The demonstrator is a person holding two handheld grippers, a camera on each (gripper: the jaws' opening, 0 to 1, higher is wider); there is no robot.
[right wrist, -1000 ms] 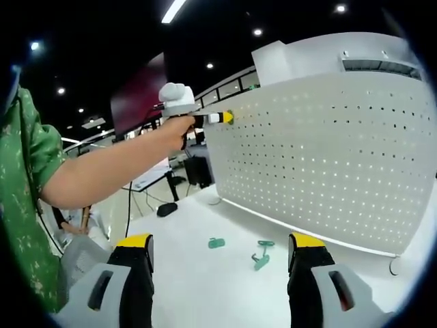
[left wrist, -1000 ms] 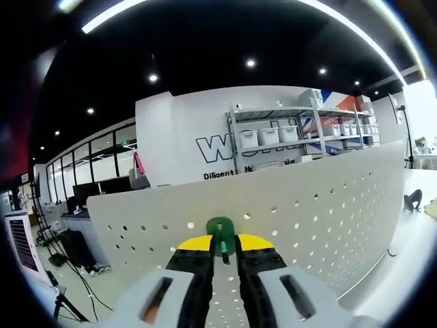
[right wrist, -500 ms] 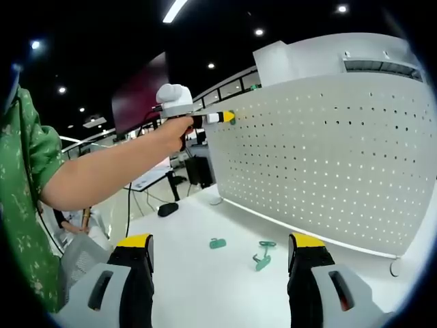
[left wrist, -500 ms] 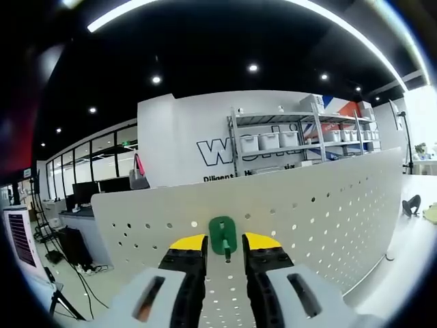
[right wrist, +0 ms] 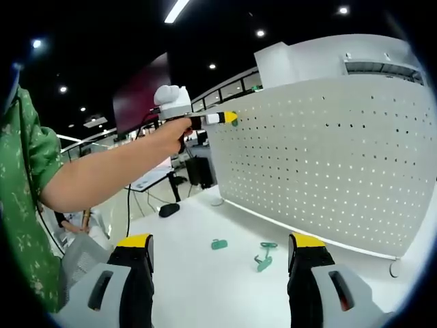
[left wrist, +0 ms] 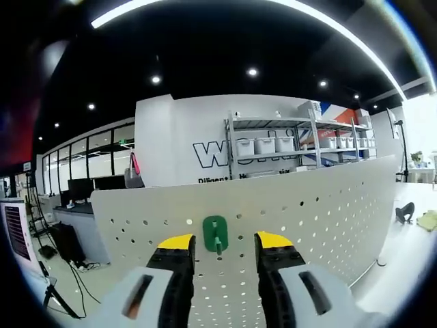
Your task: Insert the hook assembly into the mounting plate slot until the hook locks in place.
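Note:
A green hook (left wrist: 216,234) sits on the upper part of the white perforated mounting plate (left wrist: 328,205). My left gripper (left wrist: 224,240) is open, its yellow-tipped jaws standing on either side of the hook without touching it. In the right gripper view the left gripper (right wrist: 229,117) is at the top left corner of the mounting plate (right wrist: 328,157), held by a person's hand. My right gripper (right wrist: 220,242) hangs open and holds nothing, low over the white table. Two more green hook parts (right wrist: 218,244) (right wrist: 263,254) lie on the table in front of the plate.
The person's arm (right wrist: 102,174), with a green sleeve, stretches across the left of the right gripper view. A black object (right wrist: 168,209) lies on the table near the plate's left end, another black object (left wrist: 404,212) at the far right. Shelving with bins (left wrist: 293,143) stands behind.
My left gripper's jaws have opened and let go of the green hook, which stays on the plate. The right gripper has not moved.

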